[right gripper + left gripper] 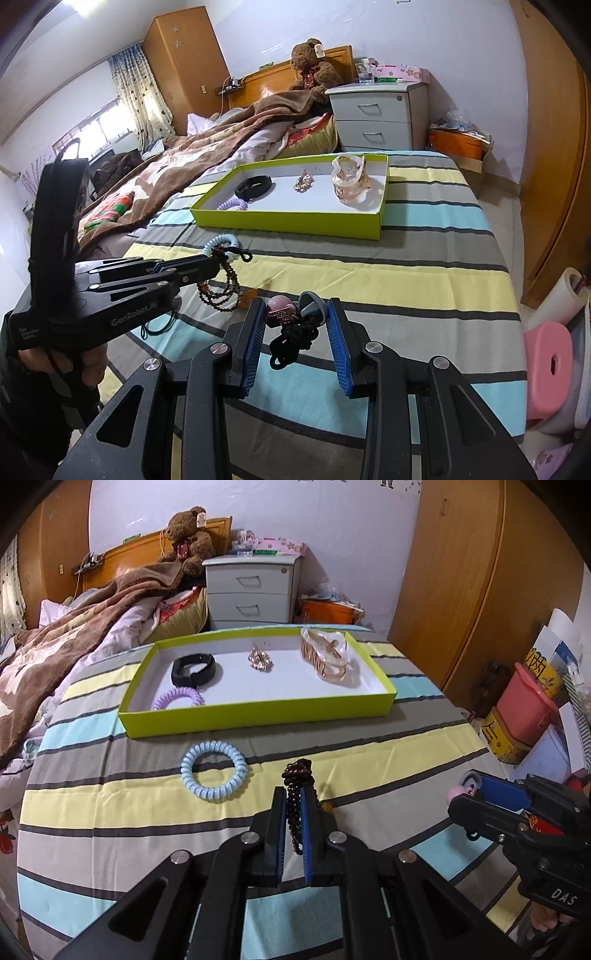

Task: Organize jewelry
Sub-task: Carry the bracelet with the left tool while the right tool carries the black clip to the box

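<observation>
While the striped cloth [369, 746] lay spread over the table, the scene stood thus:

Left gripper [293, 794]: clenched on the dark bead bracelet [295, 775], whose strands hung between the blue pads and, in the right wrist view, dangled in loops just above the cloth.

Right gripper [295, 317]: jaws partly apart around a pink and grey hair tie cluster [291, 314]; the pink piece touched the left pad, but a firm grip could not be told.

Green tray [258, 716]: farther back on the cloth, holding a black band [194, 668], a purple coil tie [179, 698], a gold ornament [260, 659] and a pale hair claw [327, 655].

Blue coil tie [214, 770]: flat on the cloth, between the tray and the left gripper, just beside the bracelet.

Person's hand [88, 365]: wrapped around the left gripper's handle.
</observation>
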A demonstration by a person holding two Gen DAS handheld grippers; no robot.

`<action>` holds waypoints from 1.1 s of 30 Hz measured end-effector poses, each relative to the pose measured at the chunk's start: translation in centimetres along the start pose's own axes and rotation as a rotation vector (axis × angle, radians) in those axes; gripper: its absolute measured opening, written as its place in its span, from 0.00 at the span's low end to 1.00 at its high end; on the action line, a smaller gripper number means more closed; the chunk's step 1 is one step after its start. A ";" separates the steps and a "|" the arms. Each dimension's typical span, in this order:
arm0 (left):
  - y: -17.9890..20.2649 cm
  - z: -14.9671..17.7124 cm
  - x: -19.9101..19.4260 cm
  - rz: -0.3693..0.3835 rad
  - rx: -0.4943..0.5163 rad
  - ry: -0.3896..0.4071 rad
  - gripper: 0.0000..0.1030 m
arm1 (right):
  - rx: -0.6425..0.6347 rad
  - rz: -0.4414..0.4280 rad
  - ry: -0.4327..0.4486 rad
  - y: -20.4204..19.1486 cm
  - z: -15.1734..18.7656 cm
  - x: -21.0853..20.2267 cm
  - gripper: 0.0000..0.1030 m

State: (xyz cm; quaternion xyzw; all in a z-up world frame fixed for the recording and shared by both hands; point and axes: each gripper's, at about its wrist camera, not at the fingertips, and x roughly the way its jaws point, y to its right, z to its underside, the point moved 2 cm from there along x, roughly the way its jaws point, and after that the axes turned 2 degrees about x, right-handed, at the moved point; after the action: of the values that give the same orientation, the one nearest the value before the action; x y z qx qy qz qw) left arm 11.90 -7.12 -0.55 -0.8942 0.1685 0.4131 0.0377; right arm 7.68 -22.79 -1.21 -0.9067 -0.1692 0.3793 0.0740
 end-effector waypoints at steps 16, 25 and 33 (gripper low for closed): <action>-0.4 -1.7 -2.6 0.009 0.005 0.078 0.07 | -0.013 0.011 0.032 -0.8 -1.7 -0.6 0.34; -1.2 -3.2 -3.2 0.005 0.011 0.099 0.07 | -0.035 0.029 0.061 -1.6 -3.9 -0.8 0.34; -2.5 -4.8 -3.5 0.004 -0.003 0.121 0.07 | -0.051 0.042 0.082 -2.0 -5.9 -0.6 0.34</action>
State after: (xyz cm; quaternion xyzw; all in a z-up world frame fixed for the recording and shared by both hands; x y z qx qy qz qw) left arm 14.11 -4.78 5.02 -0.9173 0.1716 0.3585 0.0252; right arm 11.03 -21.14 3.87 -0.9264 -0.1568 0.3386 0.0499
